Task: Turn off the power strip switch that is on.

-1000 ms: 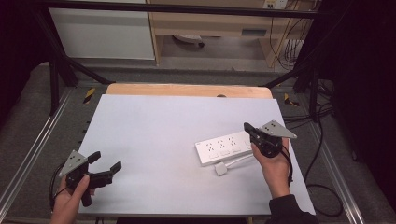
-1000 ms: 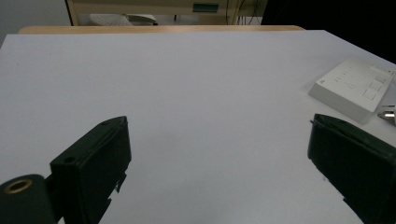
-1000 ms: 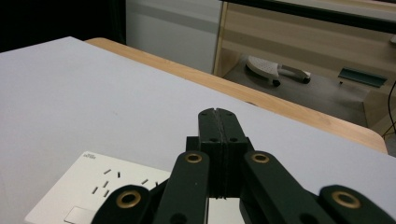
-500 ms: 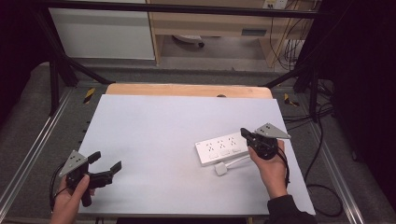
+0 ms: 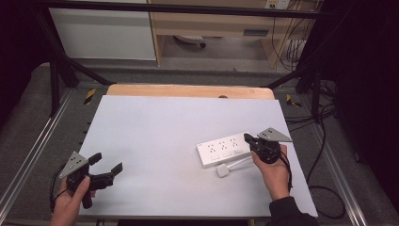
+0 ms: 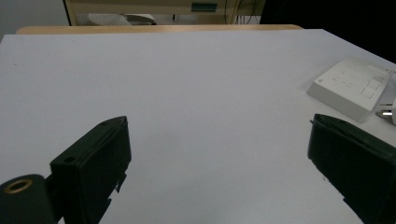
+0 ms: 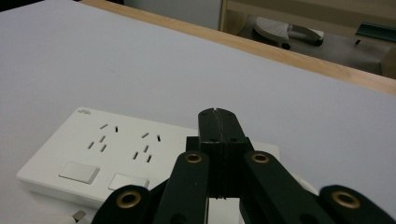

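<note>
A: High view first. What is the right hand-held gripper [image 5: 252, 141] doing?

B: It sits over the right end of the white power strip [image 5: 224, 149], jaws pressed fully together with nothing between them. The tips are at or just above the strip's top face; I cannot tell whether they touch. The strip lies at a slant on the right half of the table [image 5: 155, 136], and its white plug [image 5: 222, 171] rests on the table just in front of it, joined by a short cable.

A: And the left hand-held gripper [image 5: 104, 167]?

B: Near the front left corner of the table, jaws wide apart, holding nothing, well apart from the strip.

A: Left gripper view?

B: The two black jaws of the left hand-held gripper [image 6: 219, 158] stand far apart over bare table. The power strip [image 6: 352, 86] lies far off toward the upper right, beyond the right-hand jaw, with a bit of the plug [image 6: 388, 113] at the edge.

A: Right gripper view?

B: The right hand-held gripper [image 7: 218, 113] has its jaws closed flat against each other, gripping nothing. The power strip [image 7: 98, 149] lies directly beneath and to the left of them: two groups of socket slots and two grey switches show on its top. The closed tips point across its far end.
</note>
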The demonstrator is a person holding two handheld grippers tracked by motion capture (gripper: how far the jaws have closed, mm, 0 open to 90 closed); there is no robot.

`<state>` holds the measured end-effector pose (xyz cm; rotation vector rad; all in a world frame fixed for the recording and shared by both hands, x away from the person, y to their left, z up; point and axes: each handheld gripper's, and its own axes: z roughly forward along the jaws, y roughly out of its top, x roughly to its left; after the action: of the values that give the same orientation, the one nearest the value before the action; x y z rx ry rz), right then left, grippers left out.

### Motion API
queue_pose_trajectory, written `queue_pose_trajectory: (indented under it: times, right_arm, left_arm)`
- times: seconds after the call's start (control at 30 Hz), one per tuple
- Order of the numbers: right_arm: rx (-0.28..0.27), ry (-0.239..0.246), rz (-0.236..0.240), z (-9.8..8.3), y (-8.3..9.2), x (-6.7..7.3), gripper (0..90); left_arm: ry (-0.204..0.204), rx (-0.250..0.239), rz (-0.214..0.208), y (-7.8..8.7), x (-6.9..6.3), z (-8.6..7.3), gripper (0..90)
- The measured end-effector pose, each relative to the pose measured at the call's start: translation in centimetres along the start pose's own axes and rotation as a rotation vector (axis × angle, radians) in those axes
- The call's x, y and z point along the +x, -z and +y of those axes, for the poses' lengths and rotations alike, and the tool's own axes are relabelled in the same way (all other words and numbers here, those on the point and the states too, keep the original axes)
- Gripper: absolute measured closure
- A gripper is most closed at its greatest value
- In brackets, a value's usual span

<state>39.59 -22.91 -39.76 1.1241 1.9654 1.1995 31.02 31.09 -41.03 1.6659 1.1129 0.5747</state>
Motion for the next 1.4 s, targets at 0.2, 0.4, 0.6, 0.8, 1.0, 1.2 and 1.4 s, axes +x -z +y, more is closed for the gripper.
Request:
queue_pose_trajectory:
  times: [0.2,0.4,0.6,0.8,1.0,1.2,1.4]
  right_arm:
    - [0.018,0.011,0.003,-0.4,-0.1,0.1,90.0]
    - [0.035,0.011,0.002,-0.8,-0.3,0.0,90.0]
    - [0.05,0.009,0.003,-1.0,-0.5,-0.1,90.0]
    - [0.067,0.014,0.001,-1.3,-0.8,-0.2,90.0]
    - [0.092,0.012,0.005,-1.7,-1.1,-0.2,90.0]
    - [0.118,0.019,0.026,-2.0,-1.4,0.3,90.0]
    - [0.143,0.037,0.05,-2.3,-1.7,1.0,90.0]
  left_arm:
    - [-0.002,0.001,-0.002,0.0,0.0,0.0,5.9]
    - [-0.001,0.002,-0.003,0.0,0.0,0.0,5.9]
    - [-0.002,0.002,-0.003,0.0,0.0,0.0,5.9]
    - [-0.003,0.003,-0.005,-0.1,0.0,0.0,5.9]
    - [-0.004,0.004,-0.004,0.0,-0.1,0.0,5.9]
    - [-0.006,0.004,-0.004,0.0,0.0,0.0,5.9]
    - [-0.008,0.005,-0.005,0.0,0.0,0.0,5.9]
